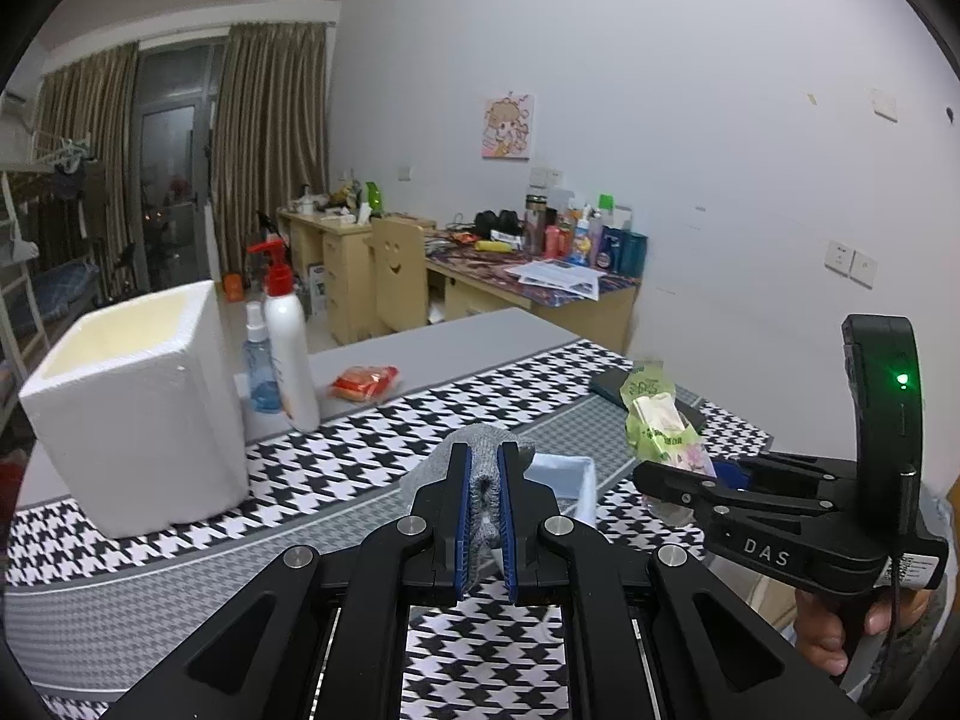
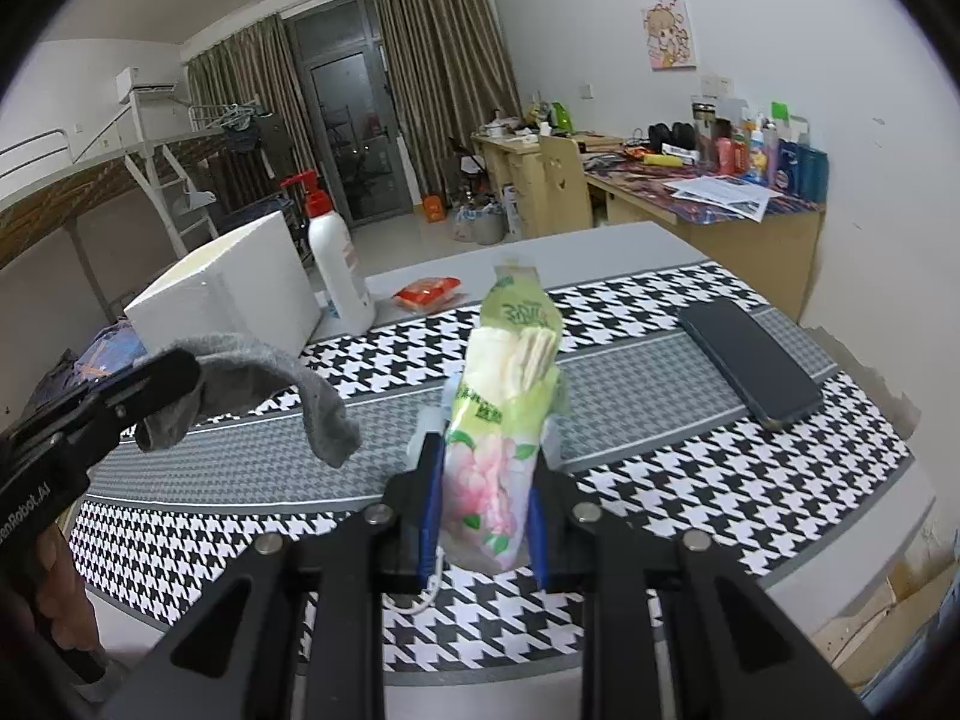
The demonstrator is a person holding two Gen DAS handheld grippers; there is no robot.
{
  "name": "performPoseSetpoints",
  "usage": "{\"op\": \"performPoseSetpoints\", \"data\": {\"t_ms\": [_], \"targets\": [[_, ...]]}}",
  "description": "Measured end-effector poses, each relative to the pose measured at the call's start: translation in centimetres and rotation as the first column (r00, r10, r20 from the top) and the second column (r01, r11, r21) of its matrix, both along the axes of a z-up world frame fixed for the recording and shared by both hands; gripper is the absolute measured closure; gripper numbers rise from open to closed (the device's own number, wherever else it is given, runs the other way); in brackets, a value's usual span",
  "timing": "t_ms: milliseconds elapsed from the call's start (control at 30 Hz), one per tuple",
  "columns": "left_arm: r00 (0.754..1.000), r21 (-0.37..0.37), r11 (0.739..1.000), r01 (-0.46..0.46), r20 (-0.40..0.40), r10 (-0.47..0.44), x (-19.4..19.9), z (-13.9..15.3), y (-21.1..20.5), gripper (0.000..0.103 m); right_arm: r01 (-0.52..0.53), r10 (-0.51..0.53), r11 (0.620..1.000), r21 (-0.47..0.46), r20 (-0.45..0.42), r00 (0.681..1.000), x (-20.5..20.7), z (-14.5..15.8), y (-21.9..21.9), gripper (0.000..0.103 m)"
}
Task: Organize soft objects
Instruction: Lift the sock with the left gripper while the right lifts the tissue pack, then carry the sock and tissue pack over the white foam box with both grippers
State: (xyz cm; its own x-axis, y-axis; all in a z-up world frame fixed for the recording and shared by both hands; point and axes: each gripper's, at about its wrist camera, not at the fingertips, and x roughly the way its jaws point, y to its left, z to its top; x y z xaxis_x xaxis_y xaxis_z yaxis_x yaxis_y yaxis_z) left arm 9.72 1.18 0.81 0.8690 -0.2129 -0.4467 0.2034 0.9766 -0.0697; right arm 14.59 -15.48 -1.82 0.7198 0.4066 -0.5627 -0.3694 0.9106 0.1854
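The grey knitted sock [image 1: 483,495] is pinched between the blue pads of the left tongs [image 1: 482,516], which are closed fully on it; it hangs clear above the houndstooth-patterned surface [image 1: 336,468]. The green-and-pink plastic tissue pack [image 2: 501,420] stands upright in the right tongs [image 2: 480,510], clamped at its lower end and likewise off the surface. Both items appear held aloft for carrying, probably toward the open white foam box [image 1: 138,408], the only evident receptacle. The right wrist view shows the sock's free end drooping in a loop, which the left view conceals behind its own tongs; it also shows a black phone [image 2: 750,360] in full. Only the left view shows the box's hollow interior.
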Motion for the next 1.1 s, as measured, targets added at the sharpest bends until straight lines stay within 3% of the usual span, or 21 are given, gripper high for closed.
{"op": "performPoseSetpoints", "data": {"t_ms": [1100], "targets": [[0.986, 0.032, 0.987, -0.158, 0.065, 0.156, -0.3, 2.9, 8.2, 0.094, -0.149, 0.149, 0.989, -0.004, 0.077, 0.986, 0.0, 3.1, 8.0, 0.075]]}}
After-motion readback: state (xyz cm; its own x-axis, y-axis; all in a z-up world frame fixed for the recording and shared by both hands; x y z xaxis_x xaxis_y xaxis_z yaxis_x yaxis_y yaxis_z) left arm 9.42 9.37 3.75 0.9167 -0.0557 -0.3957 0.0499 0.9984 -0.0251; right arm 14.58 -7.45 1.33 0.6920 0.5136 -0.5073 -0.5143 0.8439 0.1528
